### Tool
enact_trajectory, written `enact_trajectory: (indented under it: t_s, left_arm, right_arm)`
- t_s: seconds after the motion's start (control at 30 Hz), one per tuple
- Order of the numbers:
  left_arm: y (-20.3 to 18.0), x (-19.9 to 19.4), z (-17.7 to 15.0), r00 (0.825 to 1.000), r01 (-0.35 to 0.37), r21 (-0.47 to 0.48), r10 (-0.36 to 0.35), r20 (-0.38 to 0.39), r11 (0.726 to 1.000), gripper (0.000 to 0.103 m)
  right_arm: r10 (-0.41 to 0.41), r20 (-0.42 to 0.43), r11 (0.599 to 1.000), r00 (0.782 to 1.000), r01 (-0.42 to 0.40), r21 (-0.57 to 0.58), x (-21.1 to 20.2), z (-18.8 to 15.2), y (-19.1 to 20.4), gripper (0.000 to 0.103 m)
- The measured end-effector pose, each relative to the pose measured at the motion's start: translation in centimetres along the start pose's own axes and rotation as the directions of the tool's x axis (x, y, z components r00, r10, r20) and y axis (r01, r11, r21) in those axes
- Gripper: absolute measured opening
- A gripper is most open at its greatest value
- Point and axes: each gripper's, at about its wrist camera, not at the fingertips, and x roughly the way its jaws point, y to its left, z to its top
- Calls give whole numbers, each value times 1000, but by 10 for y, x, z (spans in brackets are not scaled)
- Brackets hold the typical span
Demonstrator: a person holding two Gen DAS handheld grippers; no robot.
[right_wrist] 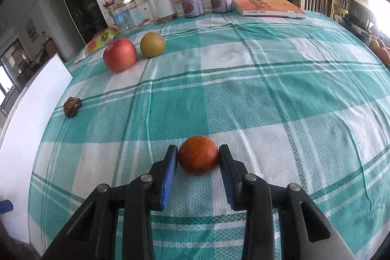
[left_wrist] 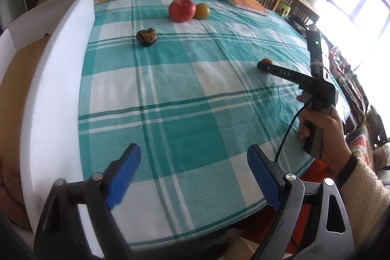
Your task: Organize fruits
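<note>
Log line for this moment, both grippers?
left hand-held gripper: open, empty | right hand-held gripper: closed on small orange fruit, still on tablecloth

text: "DAS" | on: right gripper (left_wrist: 264, 65) black body | other labels: unreadable

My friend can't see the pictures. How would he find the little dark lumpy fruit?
Look on the teal checked tablecloth, near the white board along its edge. The dark fruit lies alone there, nearer than the red apple. It is small, brown and wrinkled; the others are round and bright.
</note>
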Motion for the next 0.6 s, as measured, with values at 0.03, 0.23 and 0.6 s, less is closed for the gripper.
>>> enact_trajectory:
  t_s: [0.03,0.23,0.6]
  left_arm:
    - [-1,4,1,1000,-7,0,7,-7,1000,90]
    - [5,25,48,998,60,-130,-56,38,990,90]
    - [-8,136,212,986,-126,27,122,117,992,93]
  right_arm:
    - [9,-8,1000,1000,-9,12,-2,-1,-1,53]
    - [2,58,1000,998,-3,30,-22,-5,-1,82]
    - [58,44,997,997,-60,53,-20,-6,-5,82]
